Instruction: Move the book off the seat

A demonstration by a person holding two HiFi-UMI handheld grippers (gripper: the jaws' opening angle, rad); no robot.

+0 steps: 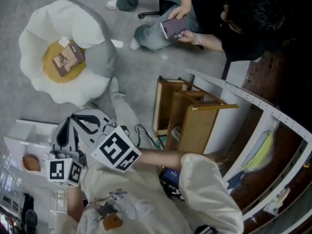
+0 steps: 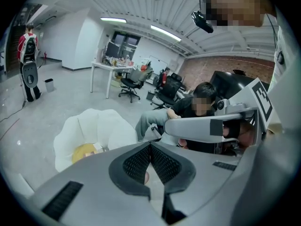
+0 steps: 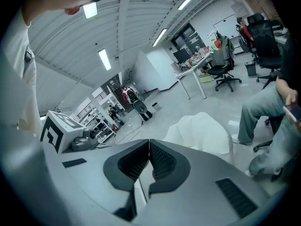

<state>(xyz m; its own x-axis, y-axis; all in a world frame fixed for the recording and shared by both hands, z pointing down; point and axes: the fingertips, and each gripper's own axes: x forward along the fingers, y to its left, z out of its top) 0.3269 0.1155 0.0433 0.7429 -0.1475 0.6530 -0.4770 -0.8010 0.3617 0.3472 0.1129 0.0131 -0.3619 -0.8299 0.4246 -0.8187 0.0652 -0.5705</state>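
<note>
While apart, book (image 1: 67, 58) beyond left hand-held gripper (image 2: 150, 146)

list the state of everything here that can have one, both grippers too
book: closed, lying flat on the seat's yellow centre, not gripped
seat: upright on the floor, book on it
left gripper: shut, empty, away from the book
right gripper: shut, empty
phone: held in a seated person's hands
</note>
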